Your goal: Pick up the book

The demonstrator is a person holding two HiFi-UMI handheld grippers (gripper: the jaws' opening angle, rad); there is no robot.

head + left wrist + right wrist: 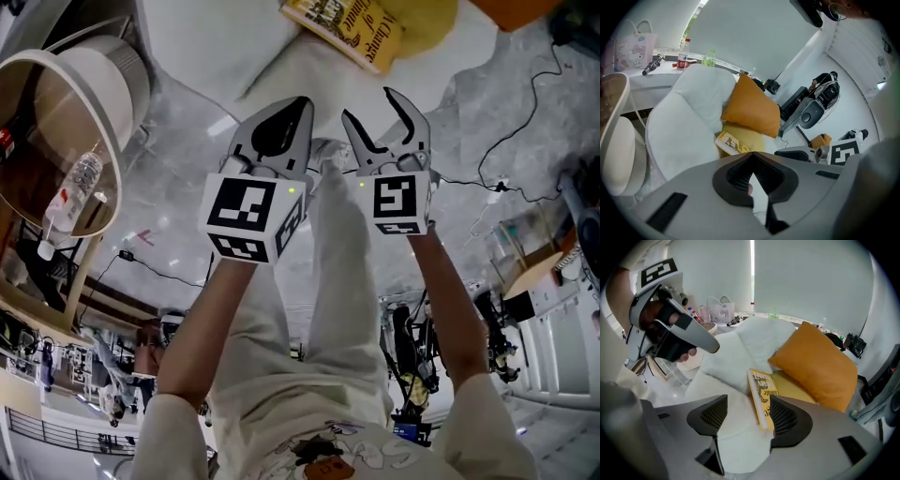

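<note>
The yellow book (763,394), dark lettering up, lies closed, seemingly flat, on the chair (675,131) seat's middle.

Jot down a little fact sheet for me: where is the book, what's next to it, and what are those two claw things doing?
Book: yellow book lying on the white armchair
Beside it: orange cushion
Left gripper: jaws together, empty
Right gripper: jaws apart, empty, aimed at the book, not touching it
Progress: book not yet picked up
</note>
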